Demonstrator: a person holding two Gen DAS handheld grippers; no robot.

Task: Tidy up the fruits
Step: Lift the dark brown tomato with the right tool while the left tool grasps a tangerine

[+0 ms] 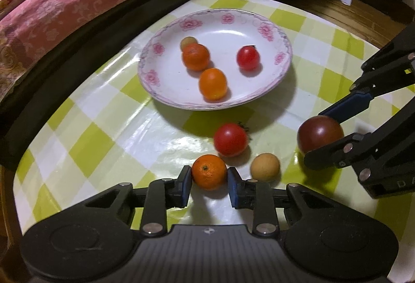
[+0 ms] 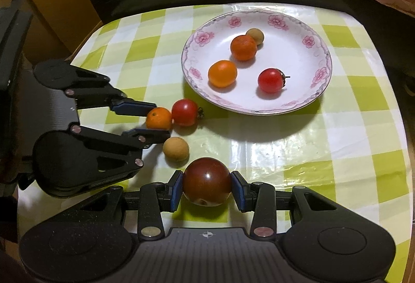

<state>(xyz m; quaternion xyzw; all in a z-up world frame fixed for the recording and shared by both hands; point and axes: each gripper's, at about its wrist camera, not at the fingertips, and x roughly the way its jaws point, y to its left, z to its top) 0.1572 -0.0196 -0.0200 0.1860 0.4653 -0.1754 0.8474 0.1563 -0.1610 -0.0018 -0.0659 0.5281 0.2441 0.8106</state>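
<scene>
Left gripper (image 1: 209, 183): pads (image 1: 185, 185) touch both sides of a small mandarin (image 1: 209, 172) resting on the checked tablecloth (image 1: 103, 143); clenched on it.
Right gripper (image 2: 206, 189): clamped on a dark red-brown tomato (image 2: 206, 185), at table level.
Mandarin axis: stem dimple faces up, slightly toward the camera; near-round, no long axis.
Loose fruit: a tan longan (image 1: 265, 166) just right of the mandarin; a red cherry tomato (image 1: 230, 139) just beyond, calyx pointing right and away.
Key relation: the floral plate (image 1: 155, 75) lies straight ahead of the left gripper, beyond the cherry tomato; likely a lift over it.
Plate contents: two mandarins, one cherry tomato, one longan.
</scene>
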